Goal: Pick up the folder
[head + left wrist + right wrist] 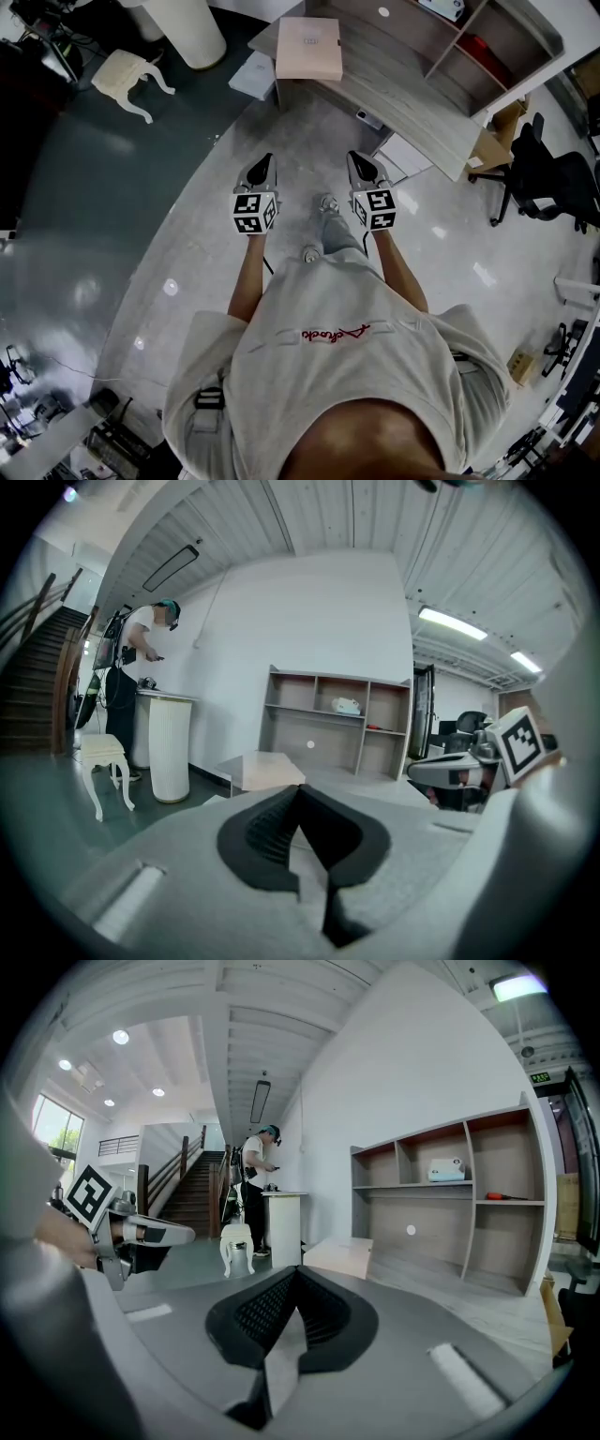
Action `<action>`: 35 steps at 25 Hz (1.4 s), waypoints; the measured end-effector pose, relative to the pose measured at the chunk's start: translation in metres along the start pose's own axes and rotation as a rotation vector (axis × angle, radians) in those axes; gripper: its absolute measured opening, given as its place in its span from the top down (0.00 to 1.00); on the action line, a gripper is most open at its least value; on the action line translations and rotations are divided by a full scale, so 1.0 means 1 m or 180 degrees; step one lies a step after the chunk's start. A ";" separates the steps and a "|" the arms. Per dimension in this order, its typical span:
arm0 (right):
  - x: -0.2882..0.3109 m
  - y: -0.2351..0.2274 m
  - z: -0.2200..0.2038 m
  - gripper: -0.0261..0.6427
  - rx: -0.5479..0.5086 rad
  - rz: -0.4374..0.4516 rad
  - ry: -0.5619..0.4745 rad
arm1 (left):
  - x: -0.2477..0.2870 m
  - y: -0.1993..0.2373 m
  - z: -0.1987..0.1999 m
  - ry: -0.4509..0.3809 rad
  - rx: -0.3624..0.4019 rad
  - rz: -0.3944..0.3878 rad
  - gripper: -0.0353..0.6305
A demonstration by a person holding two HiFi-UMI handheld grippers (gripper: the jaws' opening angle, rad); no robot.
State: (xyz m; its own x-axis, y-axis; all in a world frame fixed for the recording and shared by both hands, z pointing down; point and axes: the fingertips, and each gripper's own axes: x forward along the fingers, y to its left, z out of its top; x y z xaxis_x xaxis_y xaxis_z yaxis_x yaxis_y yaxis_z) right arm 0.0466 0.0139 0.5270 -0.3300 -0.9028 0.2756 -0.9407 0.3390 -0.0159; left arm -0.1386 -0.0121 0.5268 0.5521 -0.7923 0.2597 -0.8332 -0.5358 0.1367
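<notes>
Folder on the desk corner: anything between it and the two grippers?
Nothing visible. Only bare floor lies between the left gripper, the right gripper and the desk, and the pink folder lies uncovered on its near corner. The white stool stands well off to the left, out of the path.

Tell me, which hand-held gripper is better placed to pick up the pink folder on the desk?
Left, by a hair: the folder lies on the desk corner, slightly nearer the left hand-held gripper. Both it and the right hand-held gripper are shut and well short.
</notes>
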 end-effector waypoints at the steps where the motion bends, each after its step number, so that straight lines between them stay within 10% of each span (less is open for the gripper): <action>1: 0.004 -0.001 0.000 0.95 0.0000 0.0007 -0.0002 | 0.004 0.001 0.000 0.0006 0.0003 -0.0002 0.95; 35: 0.211 -0.167 0.085 0.95 0.0037 0.0175 -0.0121 | 0.255 0.057 0.100 0.0076 0.0097 0.0072 0.95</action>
State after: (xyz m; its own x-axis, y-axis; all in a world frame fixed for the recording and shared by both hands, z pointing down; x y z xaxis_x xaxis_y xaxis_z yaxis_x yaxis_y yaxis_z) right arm 0.1268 -0.2559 0.5062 -0.3837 -0.8925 0.2372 -0.9218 0.3854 -0.0412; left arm -0.0419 -0.2740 0.5057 0.5320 -0.7973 0.2852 -0.8439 -0.5268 0.1016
